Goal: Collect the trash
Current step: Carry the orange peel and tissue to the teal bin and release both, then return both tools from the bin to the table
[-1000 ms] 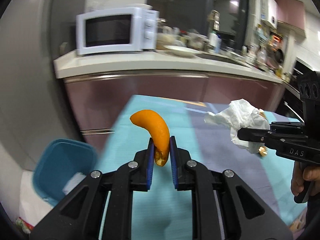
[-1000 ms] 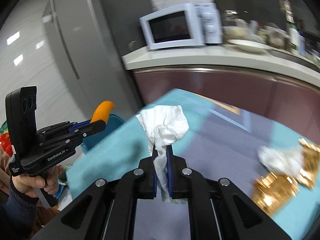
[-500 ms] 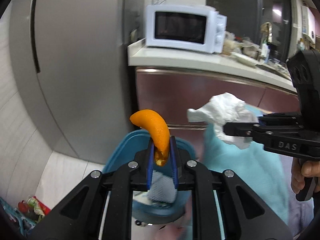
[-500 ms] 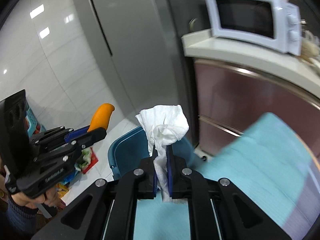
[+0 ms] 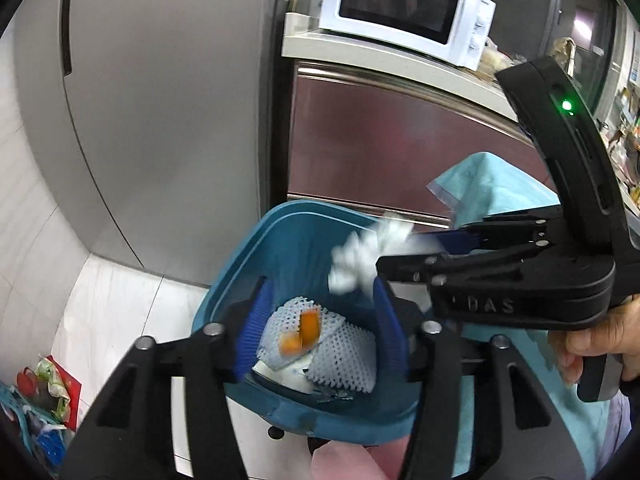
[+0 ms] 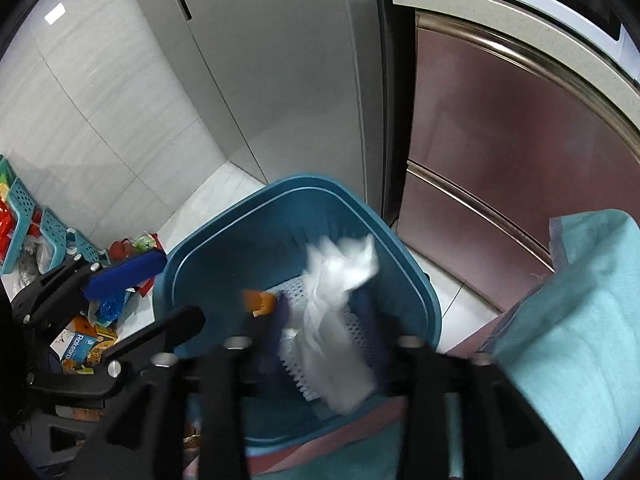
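A blue trash bin [image 5: 256,248] stands on the floor below both grippers; it also shows in the right wrist view [image 6: 224,240]. My left gripper [image 5: 316,332] is open above it. An orange peel [image 5: 302,330] is blurred over a white foam net [image 5: 344,352] inside the bin; the peel also shows in the right wrist view [image 6: 260,302]. My right gripper [image 6: 324,344] is open over the bin. A white tissue [image 6: 340,300] hangs blurred between its jaws, free of them; it also shows in the left wrist view [image 5: 364,258].
A grey fridge [image 5: 160,100] stands behind the bin. A counter with a white microwave [image 5: 400,4] is at the right. A teal table cloth [image 6: 580,320] hangs at the right. Clutter and teal baskets [image 6: 36,224] lie on the floor at the left.
Both grippers moved from the table to above the bin and opened. The orange peel left my left gripper and dropped into the bin. The tissue left my right gripper and is falling.
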Action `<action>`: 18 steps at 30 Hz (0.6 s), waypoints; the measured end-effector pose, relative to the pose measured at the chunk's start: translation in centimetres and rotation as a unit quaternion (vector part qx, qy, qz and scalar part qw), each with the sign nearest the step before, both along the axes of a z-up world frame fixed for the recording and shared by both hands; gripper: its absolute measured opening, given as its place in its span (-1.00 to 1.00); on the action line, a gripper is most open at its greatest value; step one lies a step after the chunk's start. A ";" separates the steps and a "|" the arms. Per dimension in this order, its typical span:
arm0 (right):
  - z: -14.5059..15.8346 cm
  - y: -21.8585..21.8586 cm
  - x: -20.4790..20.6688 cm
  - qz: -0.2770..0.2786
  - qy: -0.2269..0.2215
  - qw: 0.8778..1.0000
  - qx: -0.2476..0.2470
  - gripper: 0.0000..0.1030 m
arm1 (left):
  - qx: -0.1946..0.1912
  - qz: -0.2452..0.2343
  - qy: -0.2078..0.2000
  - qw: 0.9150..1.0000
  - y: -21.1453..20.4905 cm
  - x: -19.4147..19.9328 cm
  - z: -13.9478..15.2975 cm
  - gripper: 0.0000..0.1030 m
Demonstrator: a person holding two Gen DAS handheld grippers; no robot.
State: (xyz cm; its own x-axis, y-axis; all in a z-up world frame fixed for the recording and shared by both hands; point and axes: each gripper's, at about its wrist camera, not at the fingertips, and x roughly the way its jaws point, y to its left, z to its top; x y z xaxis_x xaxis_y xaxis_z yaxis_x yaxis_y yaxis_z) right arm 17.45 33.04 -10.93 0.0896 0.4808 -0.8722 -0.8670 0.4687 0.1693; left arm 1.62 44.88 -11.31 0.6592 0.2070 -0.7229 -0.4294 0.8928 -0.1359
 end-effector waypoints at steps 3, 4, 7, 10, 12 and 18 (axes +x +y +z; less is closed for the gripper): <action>-0.4 0.0 -0.7 -0.004 0.003 1.000 -0.004 -0.02 | -0.004 0.009 0.001 1.000 -0.2 0.0 -0.3 0.26; -0.3 0.0 -0.7 -0.006 0.001 1.000 -0.002 -0.02 | -0.003 0.011 -0.001 1.000 -0.2 -0.1 -0.2 0.30; 0.2 -0.8 -0.8 -0.011 -0.002 1.000 0.008 0.02 | 0.007 0.014 -0.009 1.000 -0.8 -0.6 0.7 0.50; 1.7 -2.7 -0.8 -0.021 -0.015 0.999 0.028 0.20 | 0.026 0.018 -0.025 0.999 -1.7 -1.6 2.2 0.91; 3.4 -5.0 -1.1 -0.031 -0.030 0.998 0.055 0.42 | 0.028 0.016 -0.044 0.998 -2.8 -2.4 3.6 0.89; 7.9 -14.5 -2.8 -0.074 -0.085 0.986 0.119 0.70 | 0.044 -0.005 -0.067 0.997 -7.0 -3.6 7.0 0.90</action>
